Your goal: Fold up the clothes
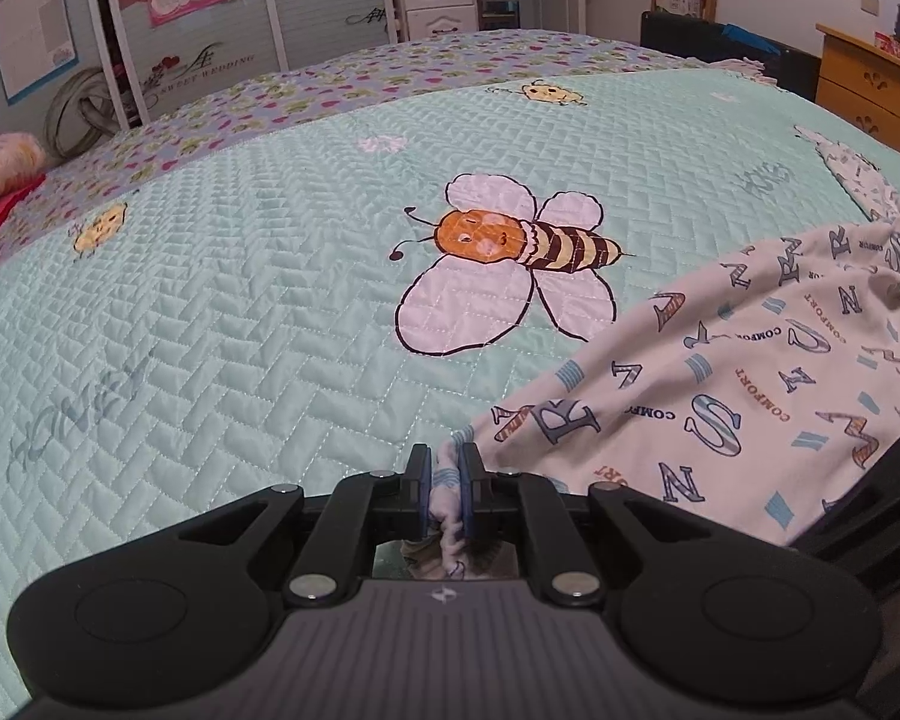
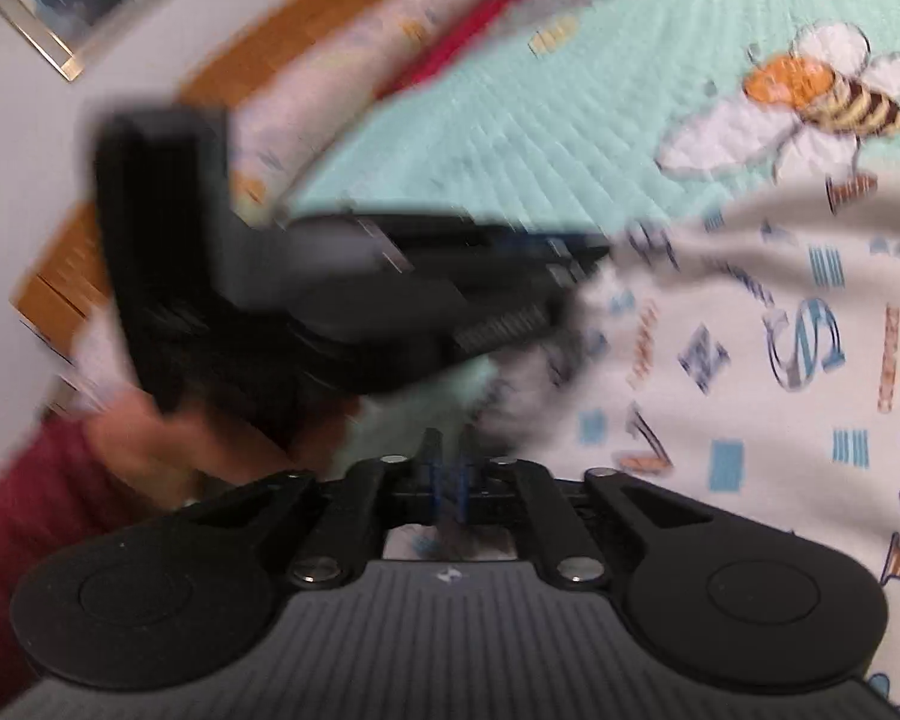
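Observation:
A white garment (image 1: 750,372) printed with blue and orange letters lies on the right side of the mint quilted bed (image 1: 210,312). My left gripper (image 1: 448,480) is shut on a bunched corner of it, low over the quilt. The right wrist view is motion-blurred. There the garment (image 2: 780,360) spreads to the right, and my right gripper (image 2: 447,456) has its jaws close together at the garment's blurred near edge. The left gripper's black body (image 2: 360,300) crosses the middle of that view, held by a hand (image 2: 150,438) in a dark red sleeve.
A bee picture (image 1: 510,258) marks the quilt's middle. A rolled pink blanket on something red (image 1: 0,180) lies at the bed's far left. Wardrobe doors (image 1: 180,30) and white drawers (image 1: 438,0) stand behind the bed, a wooden dresser (image 1: 870,90) at the right.

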A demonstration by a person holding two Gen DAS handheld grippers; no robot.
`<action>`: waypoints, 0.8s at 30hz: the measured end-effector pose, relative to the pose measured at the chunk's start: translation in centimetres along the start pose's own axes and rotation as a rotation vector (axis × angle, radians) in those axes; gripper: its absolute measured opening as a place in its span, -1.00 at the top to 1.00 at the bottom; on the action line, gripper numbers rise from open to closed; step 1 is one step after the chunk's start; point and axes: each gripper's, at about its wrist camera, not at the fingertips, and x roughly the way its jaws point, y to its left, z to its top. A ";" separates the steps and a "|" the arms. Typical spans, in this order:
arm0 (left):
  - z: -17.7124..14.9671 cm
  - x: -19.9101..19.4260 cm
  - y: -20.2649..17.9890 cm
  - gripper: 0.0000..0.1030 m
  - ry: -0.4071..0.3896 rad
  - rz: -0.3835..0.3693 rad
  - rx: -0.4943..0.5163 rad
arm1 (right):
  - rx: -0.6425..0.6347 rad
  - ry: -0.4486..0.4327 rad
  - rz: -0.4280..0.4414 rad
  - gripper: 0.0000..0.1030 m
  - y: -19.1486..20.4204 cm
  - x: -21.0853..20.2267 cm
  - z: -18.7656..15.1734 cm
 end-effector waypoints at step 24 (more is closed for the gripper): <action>0.6 -5.0 -2.1 0.81 -0.103 0.150 -0.022 | -0.264 0.085 -0.419 -0.11 -17.9 -19.0 7.0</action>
